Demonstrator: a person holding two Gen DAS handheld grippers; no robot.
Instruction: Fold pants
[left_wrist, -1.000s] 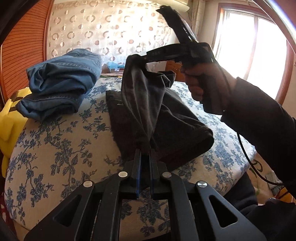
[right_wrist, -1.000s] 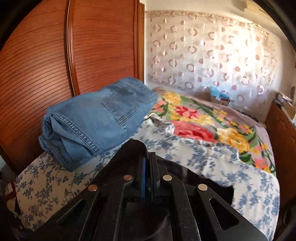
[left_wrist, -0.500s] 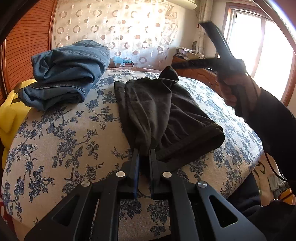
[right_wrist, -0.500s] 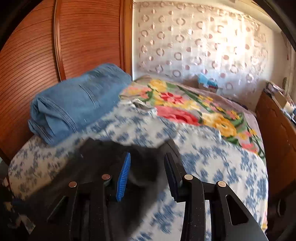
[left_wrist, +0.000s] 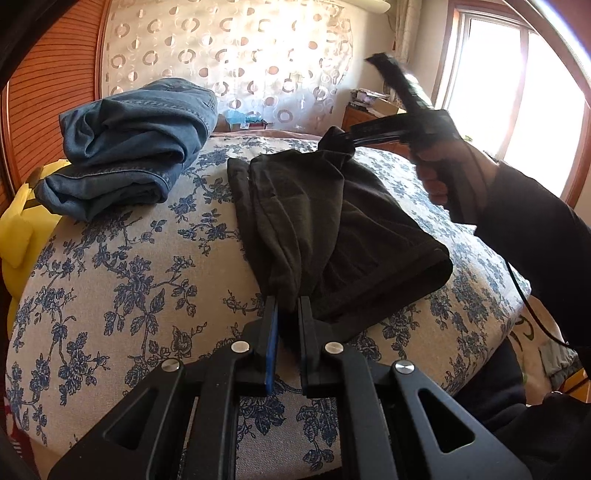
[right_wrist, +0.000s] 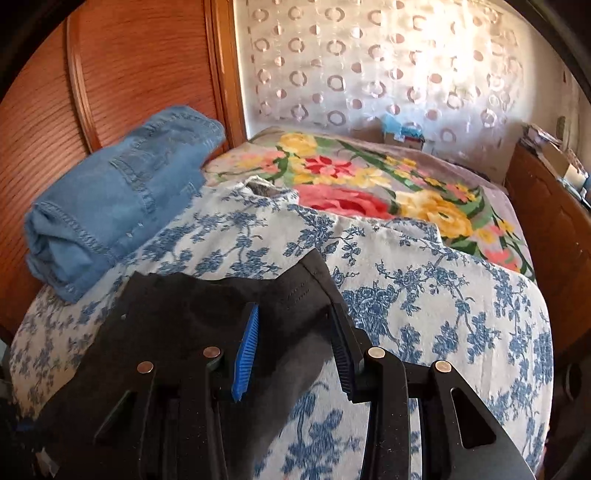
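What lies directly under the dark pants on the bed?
The dark pants lie on the blue-flowered cover, which shows around them on every side. What the cloth itself covers cannot be seen. The folded jeans sit apart, not beneath.

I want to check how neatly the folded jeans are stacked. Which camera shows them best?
The left wrist view: the folded jeans show their stacked layers and open end on the bedspread. The right wrist view shows mostly their top face and one folded edge.

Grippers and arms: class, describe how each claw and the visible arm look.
Both claws, left claw and right claw, are matte black, with triangular cut-outs, silver rivets and blue finger pads. The right arm wears a dark sleeve; a black cable hangs below.
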